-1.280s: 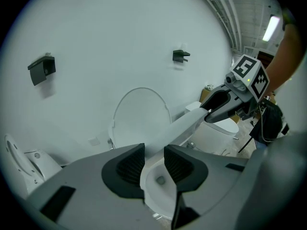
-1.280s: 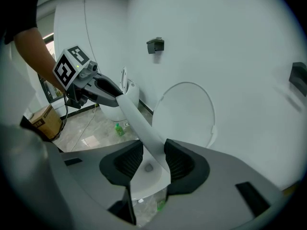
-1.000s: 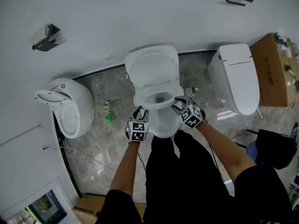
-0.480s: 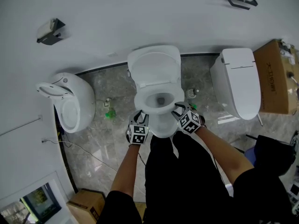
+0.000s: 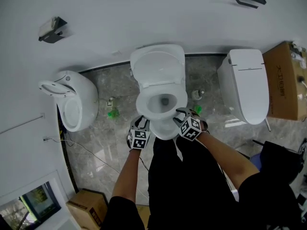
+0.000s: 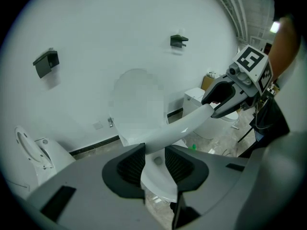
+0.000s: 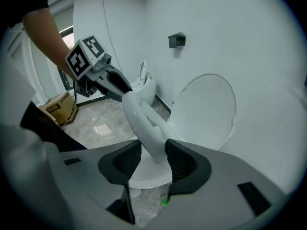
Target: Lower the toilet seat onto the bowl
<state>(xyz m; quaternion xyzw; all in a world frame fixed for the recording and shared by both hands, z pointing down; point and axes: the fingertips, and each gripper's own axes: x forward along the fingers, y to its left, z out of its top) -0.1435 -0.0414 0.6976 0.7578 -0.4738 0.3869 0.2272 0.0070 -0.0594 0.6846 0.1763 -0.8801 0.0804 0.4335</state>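
Over the bowl [image 5: 166,130], the toilet seat [image 6: 187,121] hung tilted. The left gripper [image 5: 142,122] clamped its rim at 7 o'clock, while the right gripper [image 5: 182,113] at 4 o'clock, jaws just opening, had it touching both pads.

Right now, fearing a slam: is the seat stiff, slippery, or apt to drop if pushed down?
Likely stiff: the seat holds its curve beyond the left gripper. Glossy, so probably slippery. Hinged at the back, it should swing down readily.

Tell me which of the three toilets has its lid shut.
The right-hand toilet, beside the cardboard box; the middle toilet and left toilet stand open.
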